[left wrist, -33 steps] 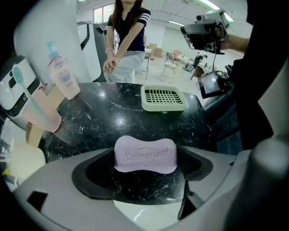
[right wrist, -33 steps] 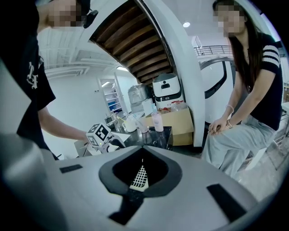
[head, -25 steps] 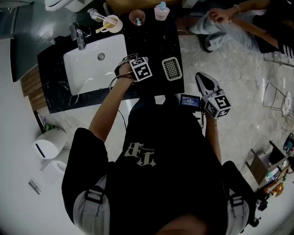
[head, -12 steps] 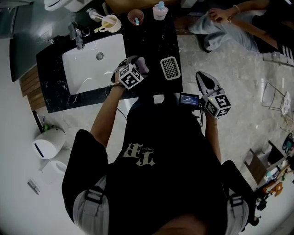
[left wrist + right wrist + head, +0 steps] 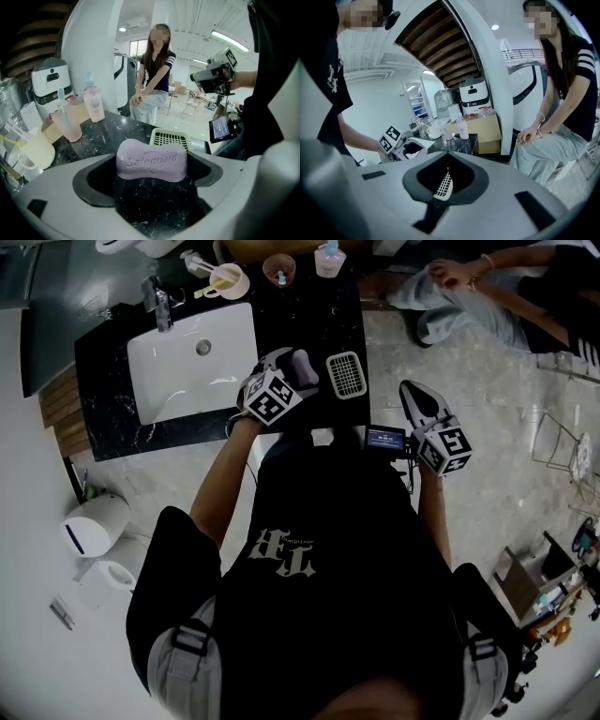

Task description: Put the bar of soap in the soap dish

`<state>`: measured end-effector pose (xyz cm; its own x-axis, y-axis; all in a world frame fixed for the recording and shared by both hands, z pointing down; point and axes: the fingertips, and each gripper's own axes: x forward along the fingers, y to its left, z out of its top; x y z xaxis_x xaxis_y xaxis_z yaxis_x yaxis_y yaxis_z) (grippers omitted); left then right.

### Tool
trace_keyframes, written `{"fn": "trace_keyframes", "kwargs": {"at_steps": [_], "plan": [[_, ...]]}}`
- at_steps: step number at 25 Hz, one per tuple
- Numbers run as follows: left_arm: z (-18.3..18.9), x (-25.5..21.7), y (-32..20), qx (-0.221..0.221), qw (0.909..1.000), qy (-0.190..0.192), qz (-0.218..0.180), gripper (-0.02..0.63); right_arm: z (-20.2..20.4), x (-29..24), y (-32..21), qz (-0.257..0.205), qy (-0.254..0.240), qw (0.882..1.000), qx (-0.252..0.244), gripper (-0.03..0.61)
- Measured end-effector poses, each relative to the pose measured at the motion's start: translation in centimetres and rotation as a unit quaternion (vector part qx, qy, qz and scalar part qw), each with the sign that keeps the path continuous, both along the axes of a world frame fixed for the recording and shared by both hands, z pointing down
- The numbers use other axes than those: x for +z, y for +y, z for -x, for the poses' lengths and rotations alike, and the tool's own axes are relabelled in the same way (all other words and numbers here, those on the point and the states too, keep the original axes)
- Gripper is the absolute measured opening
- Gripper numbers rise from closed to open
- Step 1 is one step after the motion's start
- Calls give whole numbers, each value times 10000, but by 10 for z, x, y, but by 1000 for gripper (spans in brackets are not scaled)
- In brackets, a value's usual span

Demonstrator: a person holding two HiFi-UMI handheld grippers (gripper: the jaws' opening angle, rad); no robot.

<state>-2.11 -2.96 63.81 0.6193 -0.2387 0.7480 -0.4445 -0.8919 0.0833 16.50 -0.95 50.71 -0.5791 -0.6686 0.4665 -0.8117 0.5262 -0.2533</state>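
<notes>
Head view: right gripper [image 5: 412,397] sits nearest, off the tabletop's [image 5: 319,324] near right corner and over the floor. Its fingers are closed together and hold nothing. In the right gripper view only a small dark opening shows between the pads, with the distant dish seen through it. A small lit screen [image 5: 385,439] hangs just beside this gripper, on the near side.

Left gripper [image 5: 295,371] is over the tabletop's near edge, about midway along it. Fingers are clamped on the soap [image 5: 304,366], one on each end of the bar. It is a lilac bar, long side level, with the embossed "Safeguard" facing the left gripper view. Dark marbled tabletop shows below the bar; cannot tell whether the bar touches it.

Dish [image 5: 345,374]: pale, slotted, rectangular, on the tabletop by the right edge, just beside the soap on its right. Soap is not in it. In the left gripper view the dish lies straight behind the bar.

Sink [image 5: 187,371]: white basin filling the tabletop's left half, with the faucet [image 5: 159,304] at its far left corner.

Along the far edge, left to right: cream mug [image 5: 230,282], pink cup [image 5: 279,271], pink bottle [image 5: 329,259].

Beyond the far right corner a seated person [image 5: 487,292] rests hands in lap.
</notes>
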Motion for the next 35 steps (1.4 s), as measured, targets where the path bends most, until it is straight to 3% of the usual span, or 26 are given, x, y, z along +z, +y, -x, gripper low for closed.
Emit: {"fn": "trace_keyframes", "kwargs": {"at_steps": [9, 18, 24, 35], "plan": [[-42, -23, 16, -128, 9989, 448, -78, 471, -7, 0, -4, -88, -103, 9998, -114, 8], [-74, -16, 22, -52, 9994, 347, 23, 472, -29, -3, 0, -101, -136, 9998, -111, 8], [-90, -4, 20, 52, 9997, 136, 194, 472, -43, 2, 2, -85, -161, 9998, -75, 9], [-111, 33, 20, 394, 9953, -675, 568, 472, -59, 2, 3, -93, -231, 9997, 69, 8]]}}
